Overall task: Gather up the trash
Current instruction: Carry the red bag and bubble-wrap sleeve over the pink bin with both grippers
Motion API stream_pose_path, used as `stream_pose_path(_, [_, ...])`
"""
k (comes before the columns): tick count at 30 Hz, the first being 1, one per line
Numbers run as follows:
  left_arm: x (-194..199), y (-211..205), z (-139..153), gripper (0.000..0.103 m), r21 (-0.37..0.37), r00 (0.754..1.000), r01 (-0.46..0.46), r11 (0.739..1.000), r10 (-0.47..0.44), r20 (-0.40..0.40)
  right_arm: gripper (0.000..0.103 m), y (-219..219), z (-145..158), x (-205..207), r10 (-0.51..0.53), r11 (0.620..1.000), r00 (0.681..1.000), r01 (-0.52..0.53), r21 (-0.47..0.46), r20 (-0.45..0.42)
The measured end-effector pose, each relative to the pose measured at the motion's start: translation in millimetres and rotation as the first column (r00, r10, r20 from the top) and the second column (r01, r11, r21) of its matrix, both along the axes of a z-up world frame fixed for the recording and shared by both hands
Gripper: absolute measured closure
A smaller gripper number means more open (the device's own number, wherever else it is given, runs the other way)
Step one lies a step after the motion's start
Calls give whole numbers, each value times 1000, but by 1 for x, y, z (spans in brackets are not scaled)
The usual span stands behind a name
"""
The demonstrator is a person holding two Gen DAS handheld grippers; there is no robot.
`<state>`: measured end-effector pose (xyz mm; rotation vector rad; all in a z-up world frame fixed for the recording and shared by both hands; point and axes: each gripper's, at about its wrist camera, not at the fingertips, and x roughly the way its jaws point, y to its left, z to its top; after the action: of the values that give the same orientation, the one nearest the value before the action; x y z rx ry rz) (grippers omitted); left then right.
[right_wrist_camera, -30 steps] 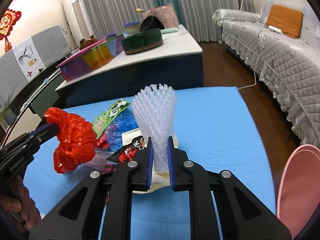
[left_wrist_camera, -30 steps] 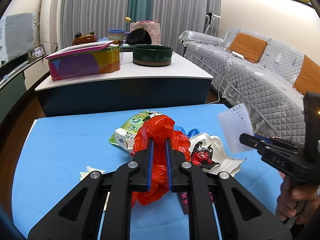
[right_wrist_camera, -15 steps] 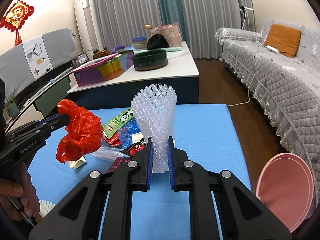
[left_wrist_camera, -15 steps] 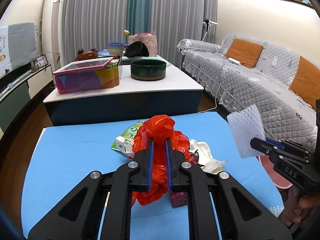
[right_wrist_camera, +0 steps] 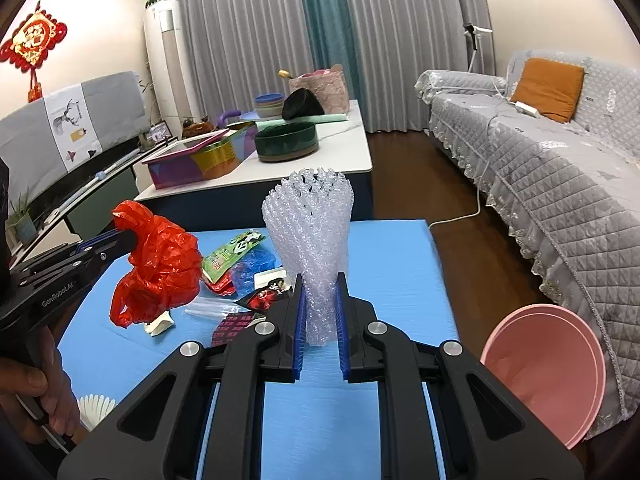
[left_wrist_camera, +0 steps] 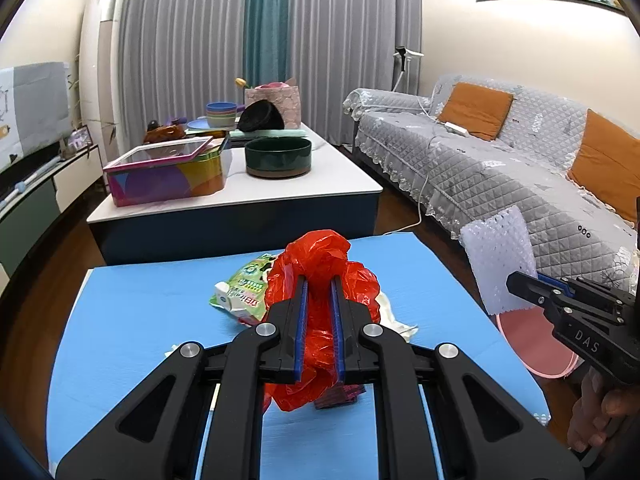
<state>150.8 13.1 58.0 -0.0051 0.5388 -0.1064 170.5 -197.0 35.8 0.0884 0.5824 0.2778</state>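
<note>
Red plastic bag (left_wrist_camera: 320, 264), crumpled, sat clamped in the left gripper (left_wrist_camera: 319, 292), lifted clear of the blue table (left_wrist_camera: 132, 320). The right gripper (right_wrist_camera: 320, 292) pinched a bubble wrap (right_wrist_camera: 310, 232) beside the table's right edge, likely bound for the pink bin (right_wrist_camera: 548, 368) just off that edge; wrappers (right_wrist_camera: 232, 254) lay mid-table.

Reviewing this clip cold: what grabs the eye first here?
The crumpled red plastic bag clamped in the left gripper above the blue table. Next, the clear bubble wrap standing up from the right gripper, with the pink bin beside the table's right edge.
</note>
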Motion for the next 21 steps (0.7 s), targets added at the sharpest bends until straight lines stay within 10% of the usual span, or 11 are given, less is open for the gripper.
stream_pose_path(21, [11, -45, -4, 92, -3, 997, 77, 997, -77, 1, 89, -38, 5, -11, -85, 996, 996, 85, -25, 22])
